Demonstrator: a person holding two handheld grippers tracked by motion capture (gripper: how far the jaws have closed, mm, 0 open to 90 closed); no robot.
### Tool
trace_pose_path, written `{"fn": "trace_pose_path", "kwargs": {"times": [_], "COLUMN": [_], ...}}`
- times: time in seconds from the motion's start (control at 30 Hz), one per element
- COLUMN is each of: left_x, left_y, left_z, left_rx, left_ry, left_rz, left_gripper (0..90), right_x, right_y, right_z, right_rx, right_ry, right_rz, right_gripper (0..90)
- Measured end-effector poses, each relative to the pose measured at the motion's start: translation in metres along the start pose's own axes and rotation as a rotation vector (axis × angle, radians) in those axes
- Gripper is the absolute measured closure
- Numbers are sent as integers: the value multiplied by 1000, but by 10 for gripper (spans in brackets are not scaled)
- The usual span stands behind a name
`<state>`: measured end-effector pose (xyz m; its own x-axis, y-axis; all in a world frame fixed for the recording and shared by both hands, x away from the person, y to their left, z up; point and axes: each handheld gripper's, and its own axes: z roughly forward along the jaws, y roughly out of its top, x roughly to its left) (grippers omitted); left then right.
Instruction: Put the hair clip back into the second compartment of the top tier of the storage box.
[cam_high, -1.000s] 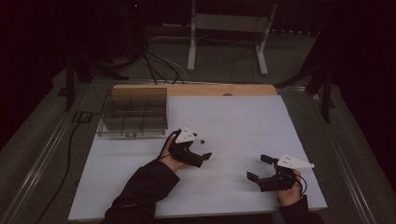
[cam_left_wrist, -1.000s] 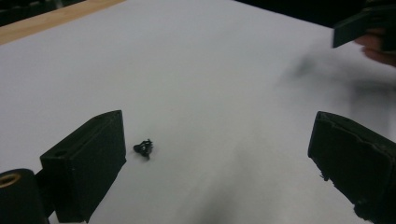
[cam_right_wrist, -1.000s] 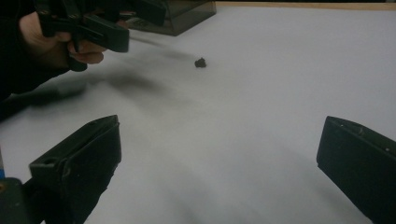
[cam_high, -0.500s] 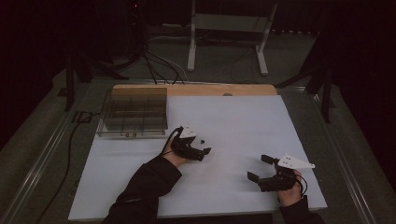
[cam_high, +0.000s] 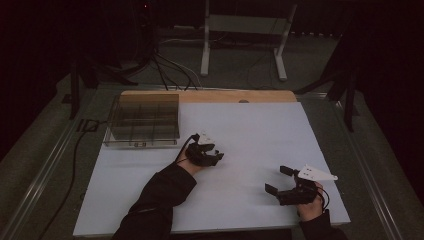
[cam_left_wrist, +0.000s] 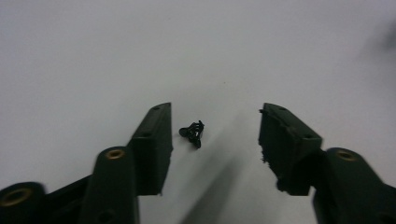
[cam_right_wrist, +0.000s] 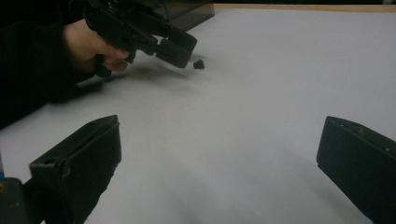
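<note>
This is a dim lab or recording room set up for tabletop trials, not a home. A white board (cam_high: 260, 145) covers the work table, with a strip of bare wood (cam_high: 235, 96) along its far edge and a clear compartment box (cam_high: 142, 120) at its far left corner. Beyond the board, cables (cam_high: 165, 70) trail over a dark floor beside a white metal stand (cam_high: 245, 35), and black walls close the space.

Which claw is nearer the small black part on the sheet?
Left. The left claw is open with the small black part between its jaws, untouched. The right claw sits open, well off near the table's front edge.
</note>
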<state>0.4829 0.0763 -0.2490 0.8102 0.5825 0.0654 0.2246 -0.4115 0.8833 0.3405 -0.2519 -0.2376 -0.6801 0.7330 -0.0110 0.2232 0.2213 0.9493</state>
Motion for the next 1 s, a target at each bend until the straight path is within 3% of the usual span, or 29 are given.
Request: {"fn": "trace_pose_path", "kwargs": {"times": [0.13, 0.47, 0.8, 1.0], "left_x": [-1, 2, 7, 6], "left_y": [1, 3, 3, 4], "left_z": [6, 17, 19, 19], "left_rx": [29, 53, 54, 57], "left_ry": [25, 12, 22, 29], "left_rz": [30, 59, 27, 34], "left_gripper": [541, 624, 730, 763], "right_x": [0, 0, 0, 0], "right_y": [0, 0, 0, 0], "right_z": [0, -1, 0, 1], "right_rx": [-1, 0, 7, 9], "right_ry": [2, 4, 3, 5], "right_rz": [1, 7, 7, 9], "right_gripper": [0, 0, 0, 0]}}
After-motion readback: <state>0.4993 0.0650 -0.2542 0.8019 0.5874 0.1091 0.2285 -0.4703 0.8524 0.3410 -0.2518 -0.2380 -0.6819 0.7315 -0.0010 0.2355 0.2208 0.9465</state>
